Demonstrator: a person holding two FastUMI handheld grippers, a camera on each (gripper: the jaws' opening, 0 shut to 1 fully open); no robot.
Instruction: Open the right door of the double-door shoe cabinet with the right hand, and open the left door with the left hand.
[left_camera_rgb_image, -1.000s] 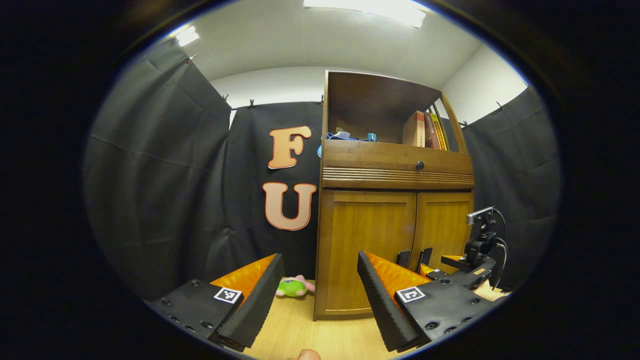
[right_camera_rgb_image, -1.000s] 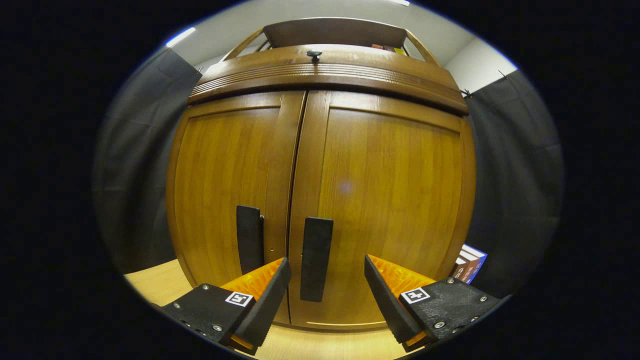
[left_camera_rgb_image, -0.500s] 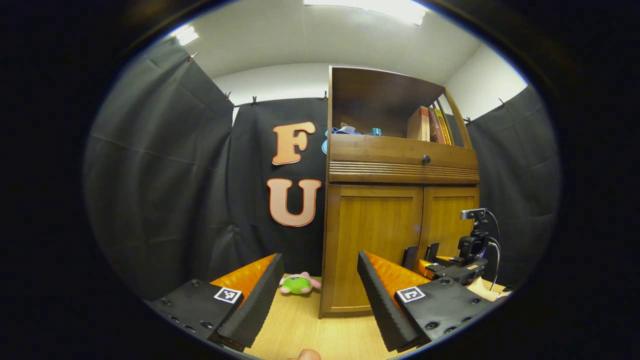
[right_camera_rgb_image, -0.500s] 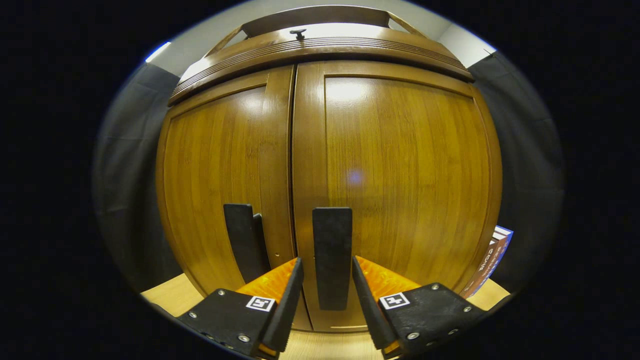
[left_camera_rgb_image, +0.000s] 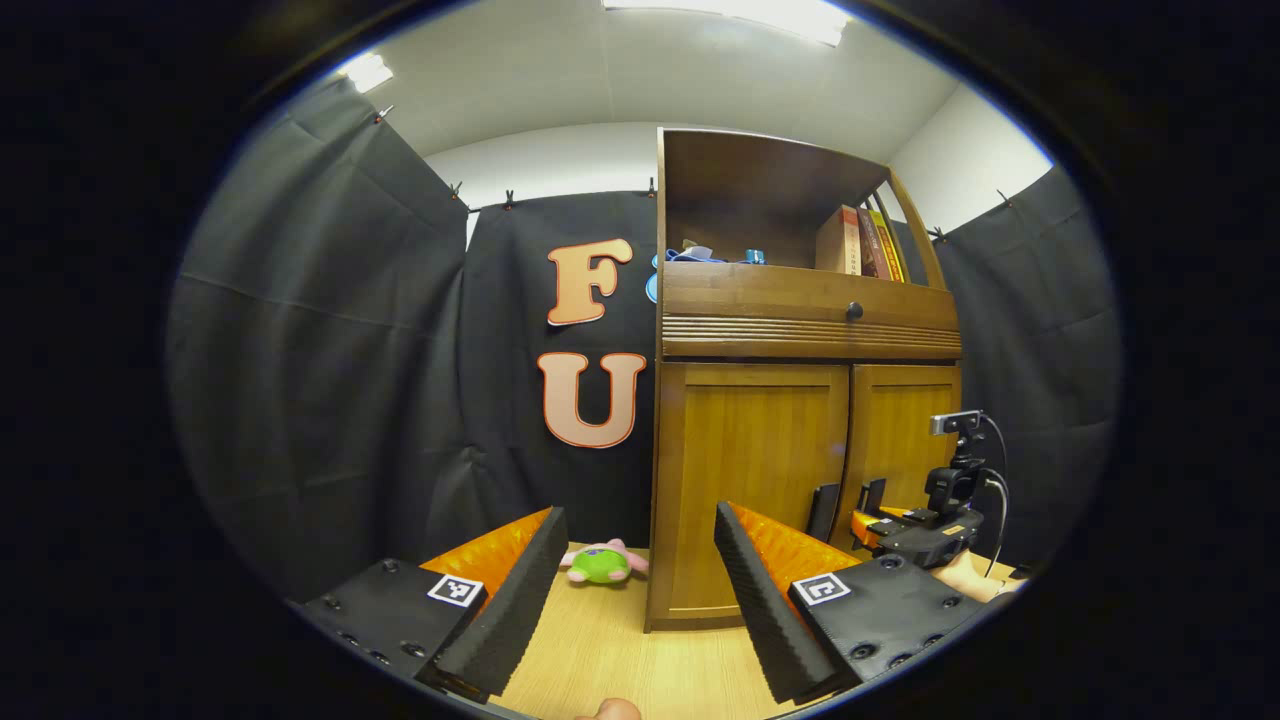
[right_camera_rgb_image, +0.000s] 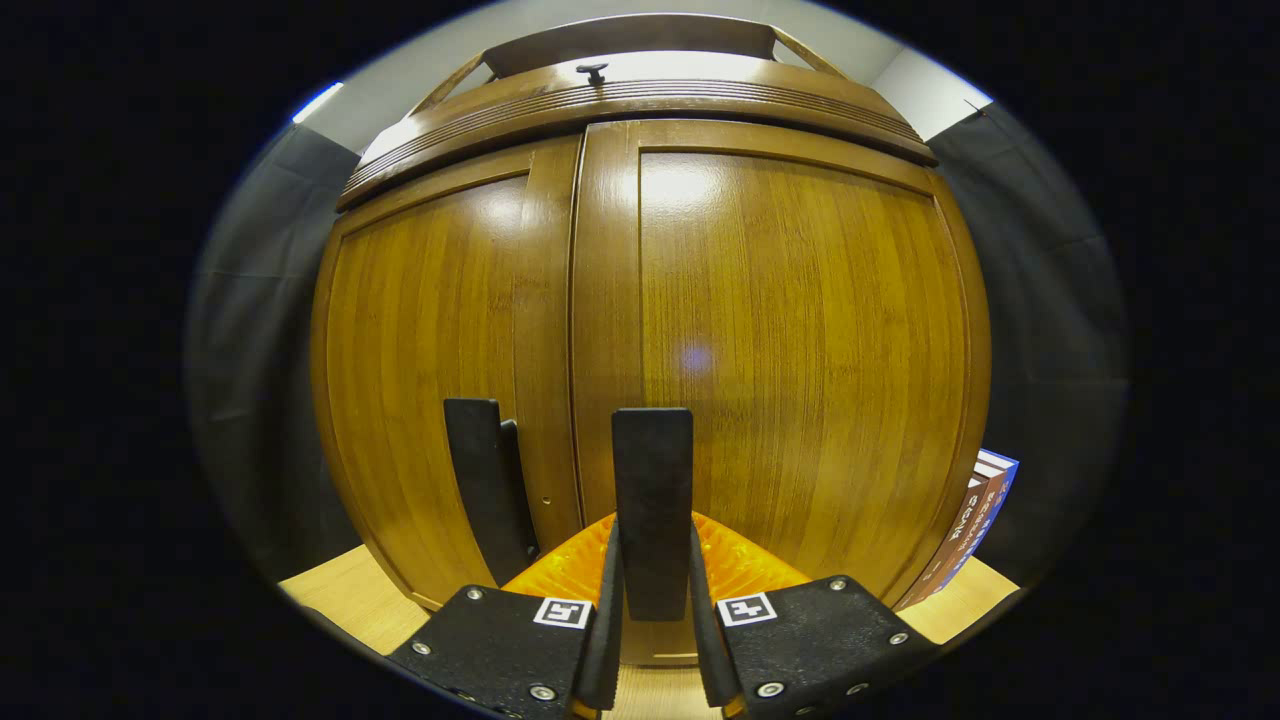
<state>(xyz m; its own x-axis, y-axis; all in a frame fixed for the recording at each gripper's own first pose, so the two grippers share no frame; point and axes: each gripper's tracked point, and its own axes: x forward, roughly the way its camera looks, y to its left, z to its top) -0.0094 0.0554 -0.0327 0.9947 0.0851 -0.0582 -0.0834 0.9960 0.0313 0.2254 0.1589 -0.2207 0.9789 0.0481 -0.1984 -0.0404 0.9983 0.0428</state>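
While the left tool (left_camera_rgb_image: 632, 580) hangs back from the shoe cabinet (left_camera_rgb_image: 800, 330) with its fingers spread wide and nothing between them, the left gripper view takes in the whole piece of furniture standing on the wooden floor (left_camera_rgb_image: 610, 650) against the black cloth wall. Both lower doors are closed — the left door (left_camera_rgb_image: 750, 480) nearer, the right door (left_camera_rgb_image: 905, 440) beyond it. A drawer with a small dark knob (left_camera_rgb_image: 853, 311) runs above them, and books (left_camera_rgb_image: 860, 243) lean in the open shelf on top. A small green and pink plush toy (left_camera_rgb_image: 603, 563) lies on the floor just beside the cabinet's left corner. Farther off, the right tool (left_camera_rgb_image: 868, 510) sits at the handles, with a small camera mounted on it and part of a hand behind.

Seen from the right gripper view, the right tool (right_camera_rgb_image: 652, 600) is clenched on the right door's handle (right_camera_rgb_image: 652, 500) — both fingers press its lower part from either side. The right door (right_camera_rgb_image: 790, 340) lies flush with the left door (right_camera_rgb_image: 440, 360), whose own handle (right_camera_rgb_image: 485, 485) stands free just beside. A book (right_camera_rgb_image: 965, 525) leans by the cabinet's right corner.
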